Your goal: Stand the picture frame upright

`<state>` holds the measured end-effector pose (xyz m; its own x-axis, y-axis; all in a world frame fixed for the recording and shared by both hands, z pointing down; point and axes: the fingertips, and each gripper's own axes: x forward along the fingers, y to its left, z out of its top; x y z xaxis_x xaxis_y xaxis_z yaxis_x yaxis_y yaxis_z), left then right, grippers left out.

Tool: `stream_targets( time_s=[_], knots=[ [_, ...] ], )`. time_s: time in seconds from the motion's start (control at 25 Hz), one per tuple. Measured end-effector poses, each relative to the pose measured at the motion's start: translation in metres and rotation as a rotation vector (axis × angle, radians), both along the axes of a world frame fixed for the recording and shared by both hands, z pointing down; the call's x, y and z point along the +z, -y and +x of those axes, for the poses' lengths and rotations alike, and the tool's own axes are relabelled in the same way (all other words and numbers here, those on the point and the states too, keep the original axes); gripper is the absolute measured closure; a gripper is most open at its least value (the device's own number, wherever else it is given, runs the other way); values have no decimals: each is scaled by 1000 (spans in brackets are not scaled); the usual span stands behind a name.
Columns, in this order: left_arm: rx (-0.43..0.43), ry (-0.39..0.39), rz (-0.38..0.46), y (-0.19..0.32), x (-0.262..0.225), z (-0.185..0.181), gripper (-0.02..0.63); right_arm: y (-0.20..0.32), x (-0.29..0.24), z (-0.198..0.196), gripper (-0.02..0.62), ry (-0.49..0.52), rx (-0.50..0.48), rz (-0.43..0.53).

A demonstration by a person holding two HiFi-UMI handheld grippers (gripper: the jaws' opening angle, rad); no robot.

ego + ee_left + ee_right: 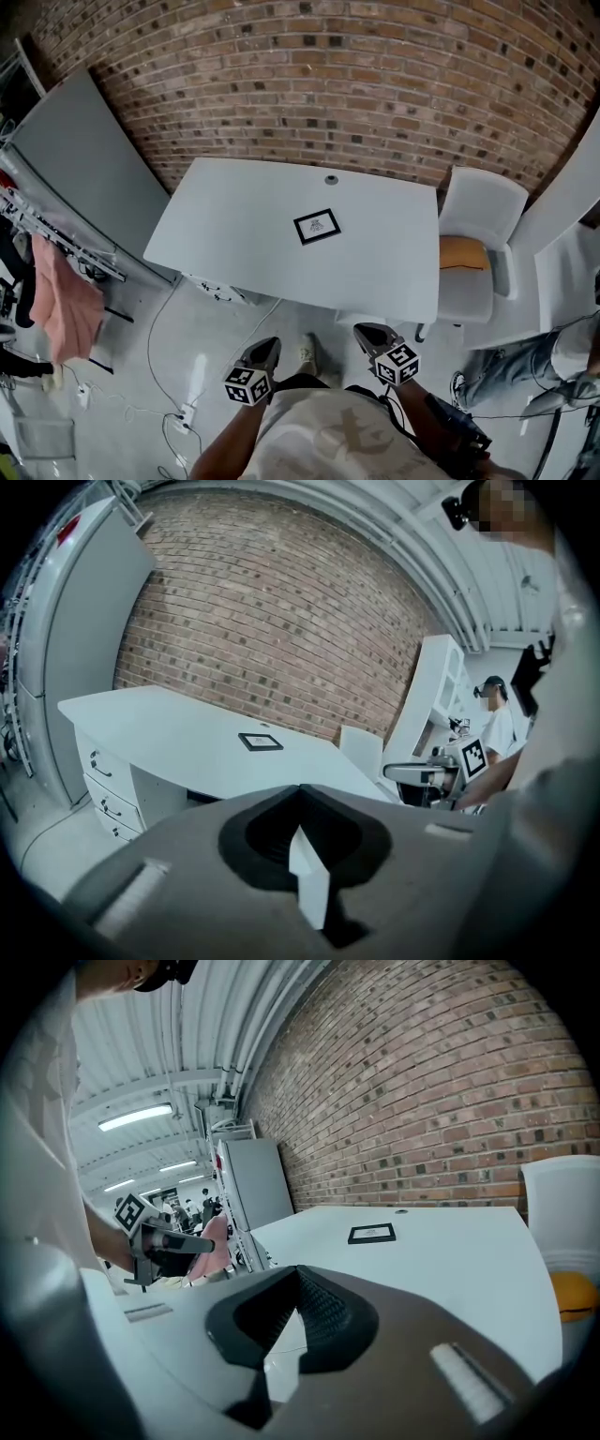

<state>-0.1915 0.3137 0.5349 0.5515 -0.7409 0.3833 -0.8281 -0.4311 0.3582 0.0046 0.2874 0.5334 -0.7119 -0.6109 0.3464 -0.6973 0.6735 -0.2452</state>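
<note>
Table [375,272] smooth matt grey; brick wall [356,84] rough; picture frame [317,226] black, matt.

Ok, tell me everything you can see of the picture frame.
The picture frame is a small rectangle with a thin black border around a white insert bearing a small dark mark. It lies flat, face up, slightly askew, near the middle of the white table. Only the table touches it.

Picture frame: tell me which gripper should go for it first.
Right, narrowly. The picture frame lies flat on the table, slightly nearer the right gripper than the left gripper. Both are shut, short of the table.
</note>
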Motion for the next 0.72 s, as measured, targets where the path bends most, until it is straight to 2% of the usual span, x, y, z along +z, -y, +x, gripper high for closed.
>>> stream_targets(
  time_s=[0.24, 0.72],
  knots=[
    [6, 12, 21, 11, -6, 0, 601, 5, 4, 9, 588, 0, 26, -4],
    [56, 23, 47, 33, -18, 23, 603, 15, -9, 33, 588, 29, 86, 24]
  ],
)
